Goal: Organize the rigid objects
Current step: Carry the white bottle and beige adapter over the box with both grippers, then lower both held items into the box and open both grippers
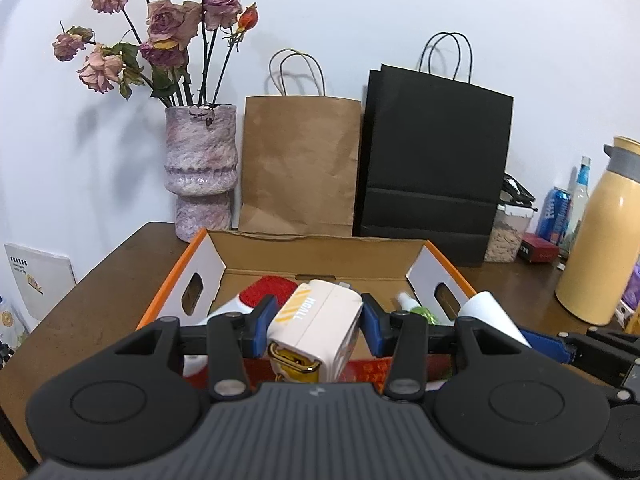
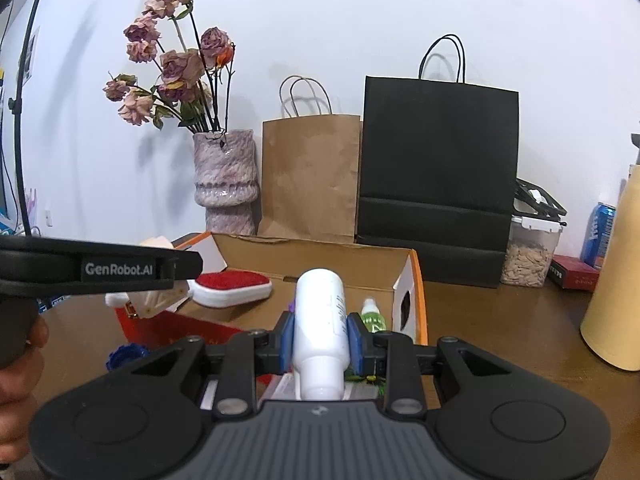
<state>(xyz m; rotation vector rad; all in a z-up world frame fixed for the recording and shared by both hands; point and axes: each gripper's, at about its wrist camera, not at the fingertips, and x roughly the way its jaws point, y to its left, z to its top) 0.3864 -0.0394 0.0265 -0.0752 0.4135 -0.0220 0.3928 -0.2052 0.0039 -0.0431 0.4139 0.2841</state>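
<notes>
Left wrist view
- Left gripper [image 1: 314, 320]: blue pads clamped on a cream, hard plastic block printed "MGALL" [image 1: 316, 326], lower centre of frame, a gold clasp under it.
- Box: open cardboard box with orange outer walls [image 1: 320, 258], mid-frame on the brown wooden table [image 1: 100, 304]; a red-topped white pad [image 1: 266, 292] lies inside.
- Advice: probably carry the block level over the rim, then lower it onto bare cardboard before loosening the pads.

Right wrist view
- Right gripper [image 2: 321, 340]: pads clenched on a smooth white plastic bottle [image 2: 320, 312], cap towards the camera, lower centre.
- Nearby: small green-filled bottle [image 2: 373, 316] just right of it, inside the box.
- Advice: the slick, round bottle may roll; lay it against a wall.
</notes>
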